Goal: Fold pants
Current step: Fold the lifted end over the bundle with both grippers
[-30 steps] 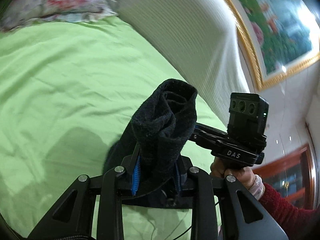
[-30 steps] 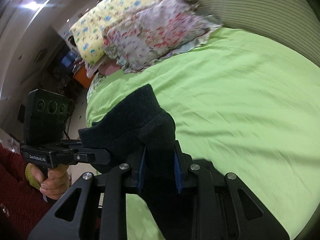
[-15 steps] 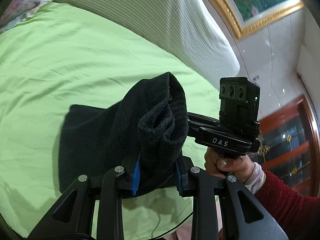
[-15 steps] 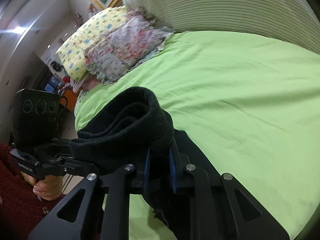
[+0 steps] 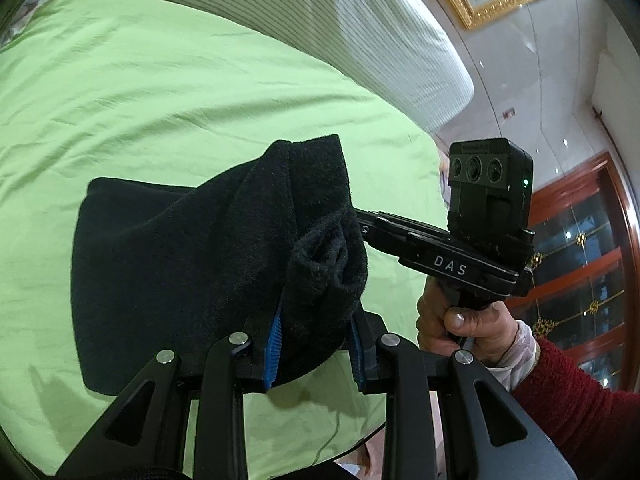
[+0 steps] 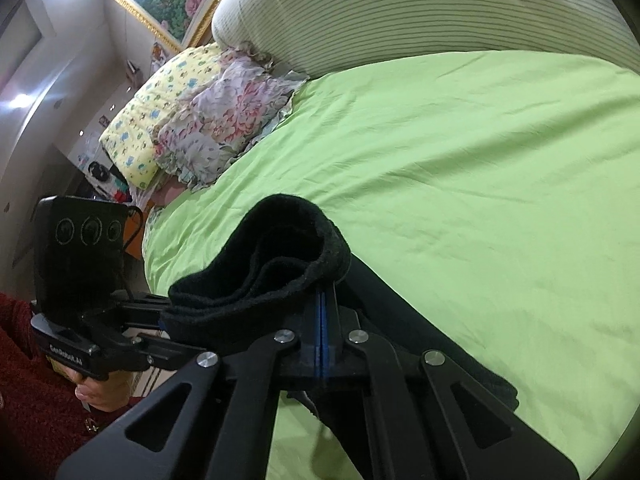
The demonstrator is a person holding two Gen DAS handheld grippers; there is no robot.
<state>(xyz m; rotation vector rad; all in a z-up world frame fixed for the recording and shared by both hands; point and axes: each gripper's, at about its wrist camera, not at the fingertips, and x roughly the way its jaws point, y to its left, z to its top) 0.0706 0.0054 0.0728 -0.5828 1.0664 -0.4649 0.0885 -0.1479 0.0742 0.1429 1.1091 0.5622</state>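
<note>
A: Start with what's closest. What are the two grippers doing?

B: The left gripper (image 5: 314, 350) is pinching a thick bunch of the black pants (image 5: 192, 264); the cloth fills the gap between its blue pads. The right gripper (image 6: 323, 336) has its pads pressed almost flat together, with cloth bulging out just above them, so it looks clamped on a thin edge of the same pants.

A: And where are the pants, taking the bed as the reference?

B: Partly lifted off the green sheet (image 6: 460, 168) near its front edge, partly lying on it. In the left view a doubled black panel spreads out on the sheet beyond the gripper. In the right view a rolled edge stands up above the pads, and more cloth trails down onto the sheet to the right.

A: Farther back?

B: Flowered pillows (image 6: 208, 120) at the far left corner of the bed, and a striped headboard (image 6: 420, 8) behind it.

A: How far along, would you say?

B: I'd judge mid-fold. The pants already look doubled over, but both held edges are in the air. Laying them down, letting go and smoothing remain.
</note>
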